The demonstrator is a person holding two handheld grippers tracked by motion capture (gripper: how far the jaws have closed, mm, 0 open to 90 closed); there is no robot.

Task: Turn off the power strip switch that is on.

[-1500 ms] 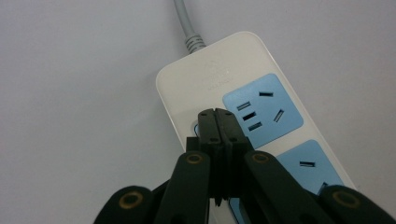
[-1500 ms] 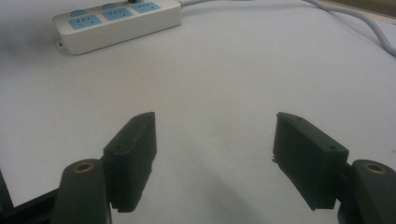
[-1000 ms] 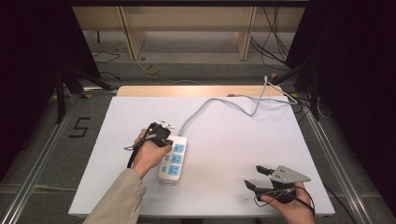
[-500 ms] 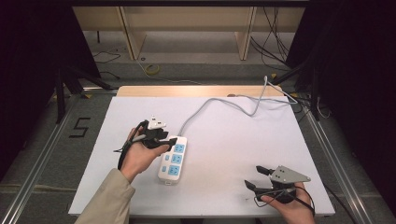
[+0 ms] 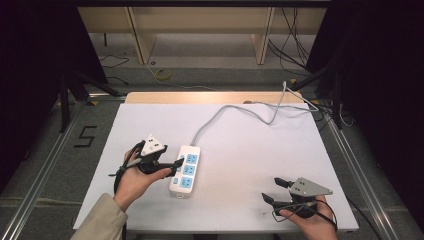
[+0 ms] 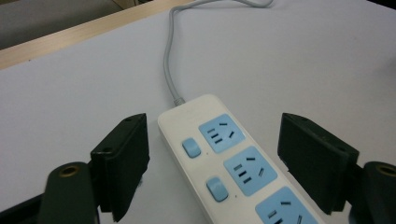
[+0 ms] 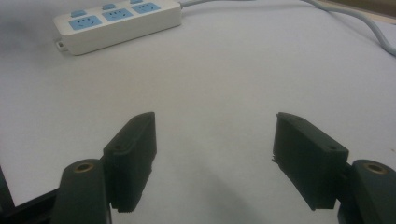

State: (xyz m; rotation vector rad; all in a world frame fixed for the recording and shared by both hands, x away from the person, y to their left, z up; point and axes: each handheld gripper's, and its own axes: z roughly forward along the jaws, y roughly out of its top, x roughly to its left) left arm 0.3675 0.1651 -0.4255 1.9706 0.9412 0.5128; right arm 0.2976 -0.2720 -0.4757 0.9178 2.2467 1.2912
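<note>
The power strip [image 5: 185, 169] lies on the white counter [image 5: 250, 150], left of centre. The left tongs [image 6: 215, 158] straddle its cord end, spread wide, perhaps touching. The right tongs [image 7: 215, 154] sit released, well apart. Closing crooked could skid the strip sideways.

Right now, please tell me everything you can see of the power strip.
The power strip is a white bar, plastic by its look, with three blue sockets and small blue switches beside them. It lies flat on the white table; its grey cable runs off the far edge. The open left gripper reaches its side; contact is unclear.
</note>
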